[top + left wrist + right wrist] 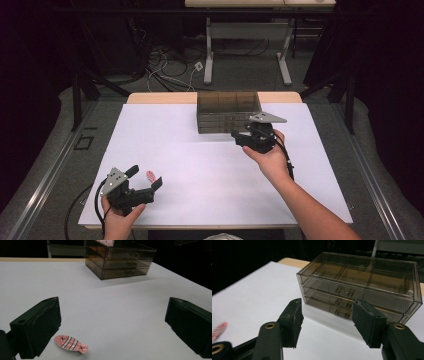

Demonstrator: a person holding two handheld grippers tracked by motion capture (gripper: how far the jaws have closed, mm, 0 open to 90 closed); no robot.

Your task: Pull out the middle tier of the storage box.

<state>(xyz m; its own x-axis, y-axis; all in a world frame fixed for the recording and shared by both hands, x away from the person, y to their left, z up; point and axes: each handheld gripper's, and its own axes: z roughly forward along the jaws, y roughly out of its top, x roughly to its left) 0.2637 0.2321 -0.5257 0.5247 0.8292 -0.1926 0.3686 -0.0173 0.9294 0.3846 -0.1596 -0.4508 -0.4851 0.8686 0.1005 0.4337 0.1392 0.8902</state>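
Straddling the pink fish clip (71, 343), left hand-held gripper (112, 325) agape; right hand-held gripper (327, 322) likewise, facing drawer handles (344, 293).

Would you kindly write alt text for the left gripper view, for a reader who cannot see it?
A small pink fish-shaped clip lies on a white table beside one jaw of the open left gripper. Farther back stands a smoky clear box with three shut drawers.

A white rectangular table (200, 165) is seen bearing a smoky transparent plastic drawer box (229, 112) and a pink striped fish-shaped clip (150, 175).
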